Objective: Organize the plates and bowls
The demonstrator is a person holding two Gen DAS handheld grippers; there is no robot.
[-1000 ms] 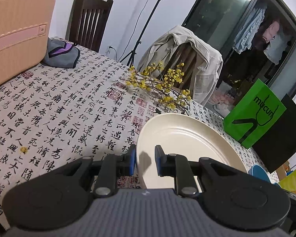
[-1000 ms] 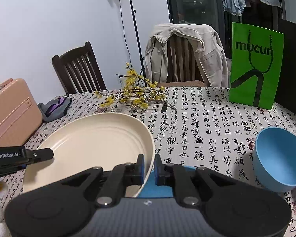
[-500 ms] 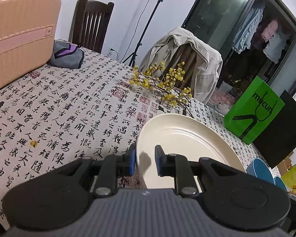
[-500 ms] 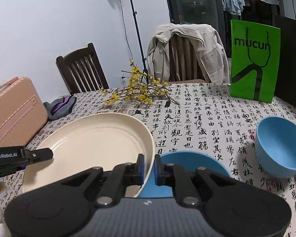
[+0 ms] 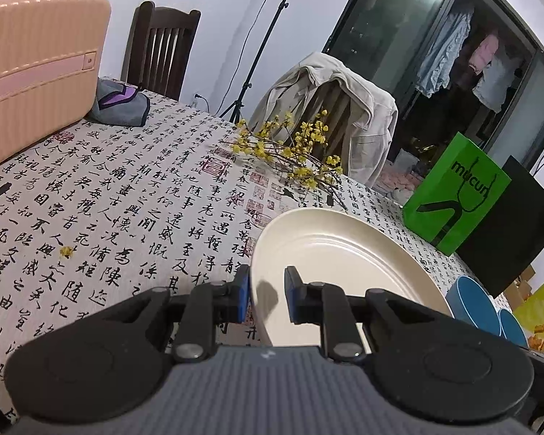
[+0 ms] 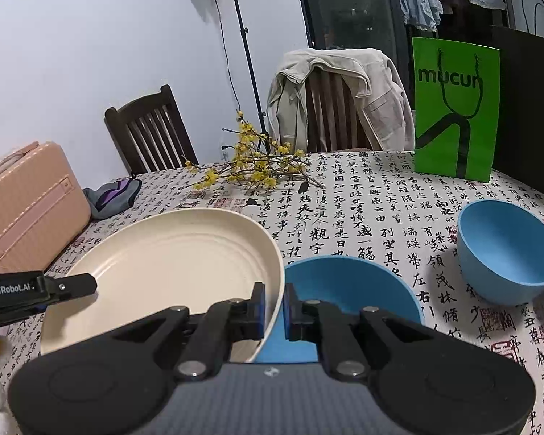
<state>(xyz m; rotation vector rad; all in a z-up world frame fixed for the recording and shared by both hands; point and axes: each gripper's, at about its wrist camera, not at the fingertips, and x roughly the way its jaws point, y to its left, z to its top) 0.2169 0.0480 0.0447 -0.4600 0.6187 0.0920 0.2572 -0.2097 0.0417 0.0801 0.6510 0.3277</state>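
Both the left hand-held gripper [image 5: 267, 299] and right hand-held gripper [image 6: 273, 308] pinch opposite rims of the round cream plastic plate [image 6: 170, 272], carried above the counter [image 6: 373, 195]; two blue plastic bowls [image 6: 507, 250] remain unstacked.

I see a cream plate [image 6: 170, 261] with faint rings in it, and two sky-blue bowls, one near [image 6: 348, 282] and one at the right [image 6: 507, 250]. The tablecloth [image 5: 108, 195] is white with black calligraphy and some red stamps. Far on it lie yellow flowers [image 6: 250, 166], a bright green bag [image 6: 453, 108] with black letters, and at the left a peach-pink suitcase [image 5: 36, 69].
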